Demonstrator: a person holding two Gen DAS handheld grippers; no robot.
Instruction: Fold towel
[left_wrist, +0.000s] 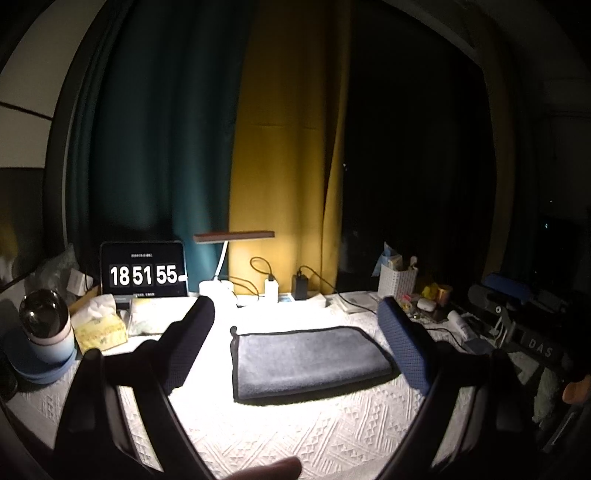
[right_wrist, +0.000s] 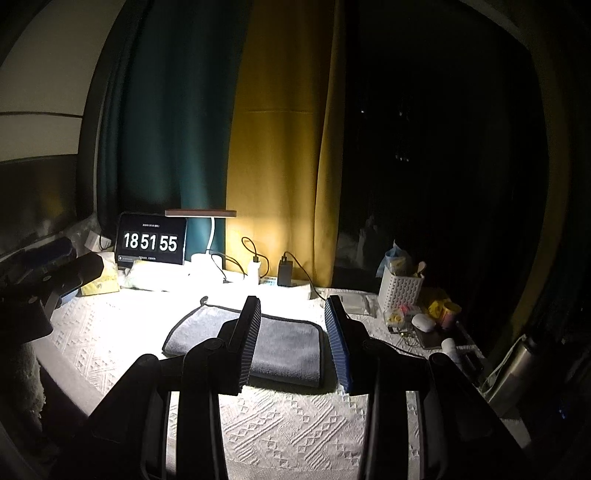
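Grey towel laid flat on the table, both grippers held above it, nothing gripped.

Left wrist view: the left gripper (left_wrist: 297, 334) is seen spread wide, the plush, dark-edged towel (left_wrist: 310, 360) framed ahead between its fingers, long axis crosswise. Right wrist view: the right gripper (right_wrist: 293, 341) is spread too, its ribbed pads over the towel's (right_wrist: 284, 347) right end on the woven tablecloth (right_wrist: 295, 421); it is judged nearer.
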